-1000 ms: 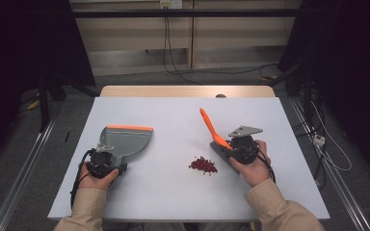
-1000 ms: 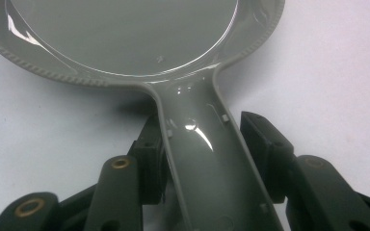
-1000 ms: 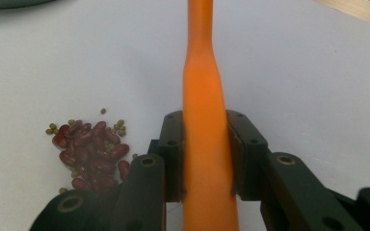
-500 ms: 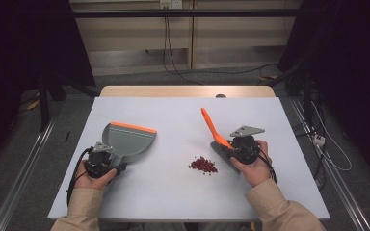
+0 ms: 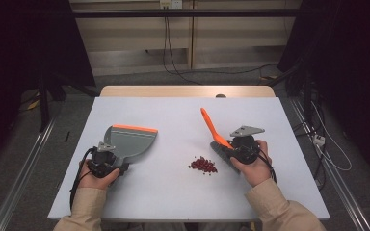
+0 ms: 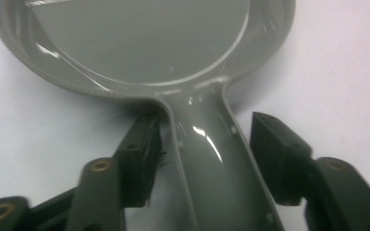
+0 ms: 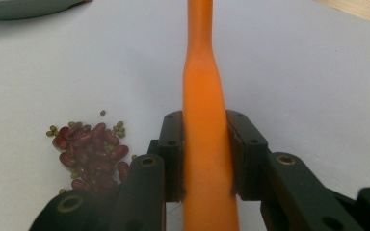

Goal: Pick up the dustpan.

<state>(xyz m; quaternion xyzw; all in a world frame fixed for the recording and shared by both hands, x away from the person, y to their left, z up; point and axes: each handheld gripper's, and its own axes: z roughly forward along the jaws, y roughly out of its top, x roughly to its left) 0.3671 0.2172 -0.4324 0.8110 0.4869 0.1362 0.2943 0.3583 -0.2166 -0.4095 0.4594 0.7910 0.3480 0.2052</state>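
Grey dustpan (image 5: 131, 142) flat on table (image 5: 173, 192), handle between just-opened left gripper (image 6: 202, 159) jaws (pads clear of it). Orange brush handle (image 7: 203, 144) clamped tight in right gripper (image 7: 204, 159), beans (image 5: 203, 164) just beside. Risk: unheld pan sliding under sweeping pressure, scattering beans.

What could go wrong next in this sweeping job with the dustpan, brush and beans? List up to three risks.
1. The left gripper has just been opening; its fingers stand off the dustpan handle, so the pan may slide when pushed.
2. The bean pile lies loose on the table; a fast stroke could scatter it.
3. The right gripper clamps the orange brush handle low down, so it might twist.
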